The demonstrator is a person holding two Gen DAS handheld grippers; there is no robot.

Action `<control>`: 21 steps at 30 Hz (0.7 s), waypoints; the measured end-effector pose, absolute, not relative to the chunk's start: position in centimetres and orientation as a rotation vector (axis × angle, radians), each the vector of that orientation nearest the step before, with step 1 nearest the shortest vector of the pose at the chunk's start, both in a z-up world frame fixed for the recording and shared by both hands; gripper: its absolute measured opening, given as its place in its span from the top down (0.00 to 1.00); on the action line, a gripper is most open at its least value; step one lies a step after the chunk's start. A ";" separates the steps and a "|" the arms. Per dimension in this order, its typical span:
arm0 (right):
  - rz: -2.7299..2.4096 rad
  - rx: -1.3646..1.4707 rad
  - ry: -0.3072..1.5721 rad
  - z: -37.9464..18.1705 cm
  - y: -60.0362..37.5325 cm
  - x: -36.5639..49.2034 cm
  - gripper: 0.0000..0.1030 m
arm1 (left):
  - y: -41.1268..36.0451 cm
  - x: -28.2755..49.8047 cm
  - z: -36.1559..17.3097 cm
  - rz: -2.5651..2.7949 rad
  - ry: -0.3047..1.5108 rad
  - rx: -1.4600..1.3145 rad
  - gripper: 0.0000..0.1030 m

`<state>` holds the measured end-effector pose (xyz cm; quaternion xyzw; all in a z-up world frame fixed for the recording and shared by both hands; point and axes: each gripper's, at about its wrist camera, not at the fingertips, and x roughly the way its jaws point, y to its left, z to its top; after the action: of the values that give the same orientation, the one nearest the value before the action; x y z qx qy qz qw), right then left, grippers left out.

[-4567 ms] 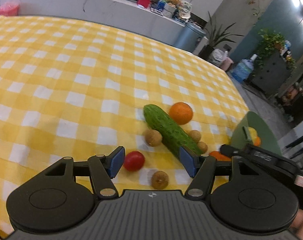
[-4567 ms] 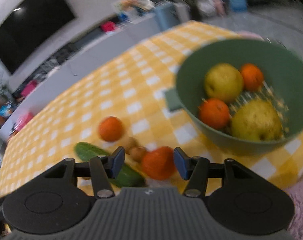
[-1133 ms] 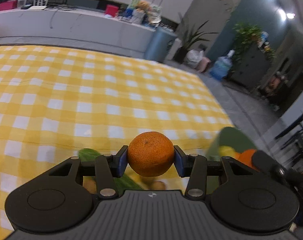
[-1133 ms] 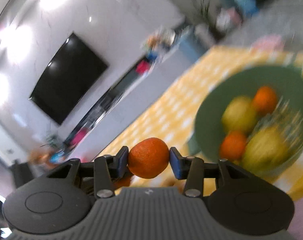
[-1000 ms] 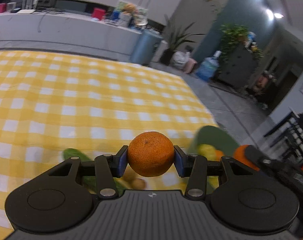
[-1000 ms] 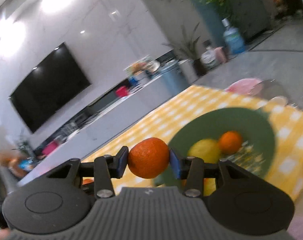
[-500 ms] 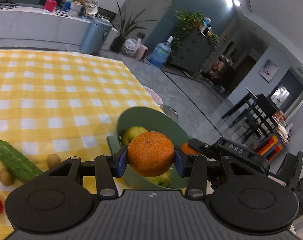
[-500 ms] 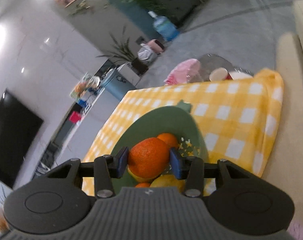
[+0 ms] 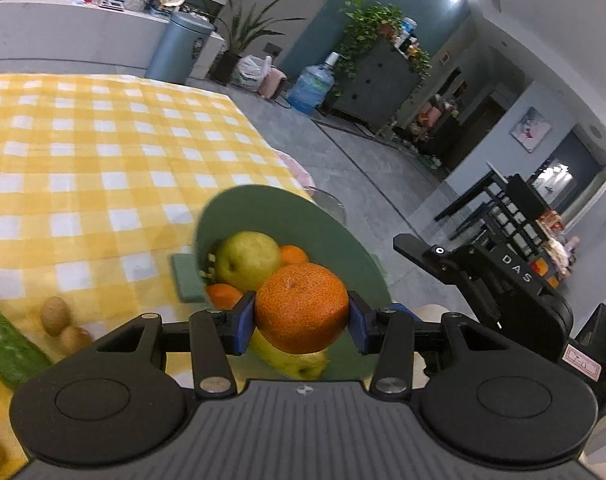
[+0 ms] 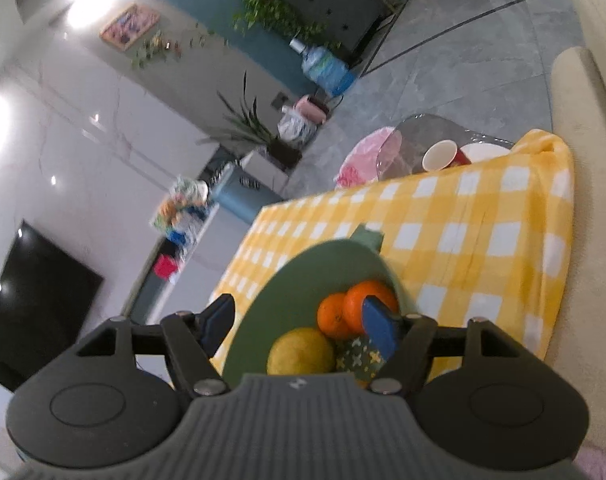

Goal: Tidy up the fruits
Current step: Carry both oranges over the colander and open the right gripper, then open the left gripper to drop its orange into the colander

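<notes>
My left gripper [image 9: 301, 322] is shut on an orange [image 9: 301, 307] and holds it over the near side of the green bowl [image 9: 271, 210]. The bowl holds yellow pears [image 9: 247, 260] and small oranges [image 9: 293, 255]. My right gripper [image 10: 299, 322] is open and empty above the same green bowl [image 10: 303, 272], where two oranges [image 10: 353, 312] and a yellow pear [image 10: 301, 352] lie. The right gripper's black body also shows at the right of the left wrist view [image 9: 503, 284].
A cucumber [image 9: 7, 350] and small brown fruits [image 9: 55, 315] lie on the yellow checked tablecloth [image 9: 103, 152] left of the bowl. The table edge runs just behind the bowl. A paper cup [image 10: 439, 156] stands on a glass side table beyond the cloth.
My right gripper opened and let its orange drop into the bowl. My left gripper moved with its orange toward and over the bowl.
</notes>
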<state>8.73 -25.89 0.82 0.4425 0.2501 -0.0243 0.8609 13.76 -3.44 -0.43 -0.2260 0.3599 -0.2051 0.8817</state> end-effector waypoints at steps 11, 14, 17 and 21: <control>-0.045 1.005 0.482 0.4 -27.0 7.7 0.34 | -6.9 15.8 -2.1 -0.567 0.784 -0.538 0.49; -0.022 1.008 0.493 0.1 -27.0 8.2 0.34 | -7.8 16.2 -2.4 -0.602 0.780 -0.505 0.49; -0.021 1.002 0.492 0.1 -27.1 8.3 0.34 | -8.3 16.6 -2.8 -0.591 0.766 -0.475 0.45; -0.020 1.008 0.511 -0.2 -27.0 8.6 0.34 | -7.9 16.1 -2.9 -0.557 0.756 -0.466 0.43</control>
<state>8.64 -27.05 -0.19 0.4777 0.2419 -0.0094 0.8445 16.09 -7.90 -2.92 -0.2225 0.3609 -0.2661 0.8657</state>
